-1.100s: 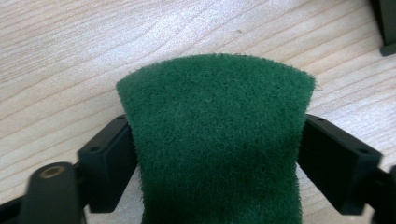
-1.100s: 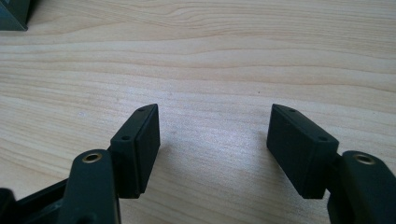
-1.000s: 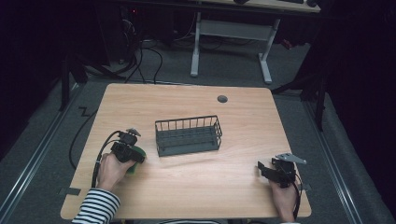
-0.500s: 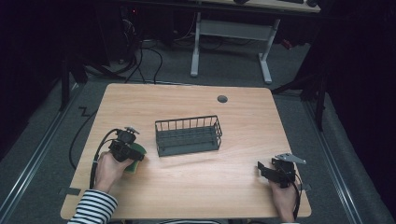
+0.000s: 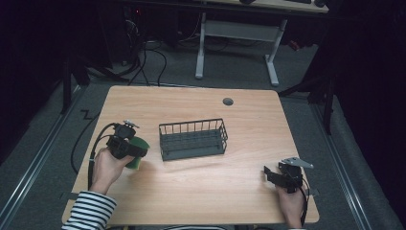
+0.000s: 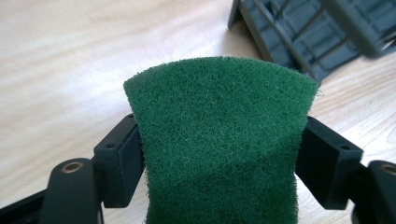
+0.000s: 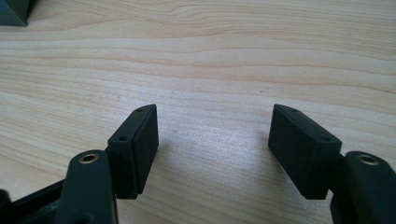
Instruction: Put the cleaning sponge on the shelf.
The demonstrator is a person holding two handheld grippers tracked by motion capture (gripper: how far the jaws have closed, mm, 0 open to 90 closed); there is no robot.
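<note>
A green scouring sponge point(image 6: 219, 140) is squeezed between the jaws of my left gripper point(image 5: 134, 149), which is shut on it and holds it above the table, left of a dark wire basket point(image 5: 193, 139). In the left gripper view the sponge bulges between the two black pads, with a corner of the basket point(image 6: 308, 37) beyond it at the upper right. My right gripper point(image 5: 274, 175) rests near the table's front right corner. In the right gripper view its pads point(image 7: 135, 149) stand wide apart over bare wood.
The wooden table point(image 5: 201, 189) has a round cable hole point(image 5: 228, 101) at the back. A cable point(image 5: 88, 148) trails from the left gripper off the table's left edge. A second desk frame point(image 5: 237, 33) stands behind, on the dark floor.
The left hand has lifted the green sponge off the table and shifted it slightly toward the basket. The right hand has stayed where it was.
</note>
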